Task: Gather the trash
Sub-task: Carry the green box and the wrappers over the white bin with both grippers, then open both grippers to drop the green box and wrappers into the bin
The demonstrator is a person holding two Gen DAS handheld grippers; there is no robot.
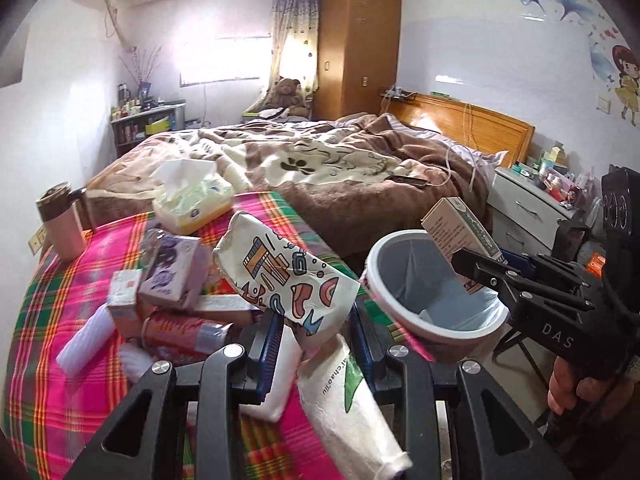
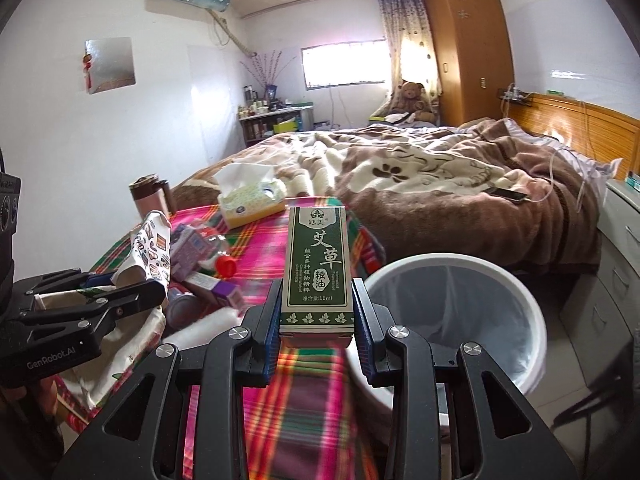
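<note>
My left gripper (image 1: 316, 320) is shut on a crumpled paper cup with colourful doodles (image 1: 280, 276), held above the plaid tablecloth (image 1: 52, 320). It also shows at the left of the right wrist view as the left gripper (image 2: 132, 280) with the doodle cup (image 2: 152, 244). My right gripper (image 2: 318, 300) is shut on a small upright green box (image 2: 316, 268) with white lettering. From the left wrist view, the right gripper (image 1: 484, 260) holds that box (image 1: 452, 228) over the white bin (image 1: 440, 334) lined with a bag. The bin's rim (image 2: 440, 258) stands just right of the table edge.
A litter pile on the table: a white paper cup with green print (image 1: 344, 400), a purple box (image 1: 172, 268), a red can (image 1: 176, 332), a red-capped bottle (image 2: 224, 266). A tissue box (image 1: 192, 200) and a mug (image 1: 60, 224) stand farther back. Bed (image 1: 340, 168) behind, drawers (image 1: 528, 208) at right.
</note>
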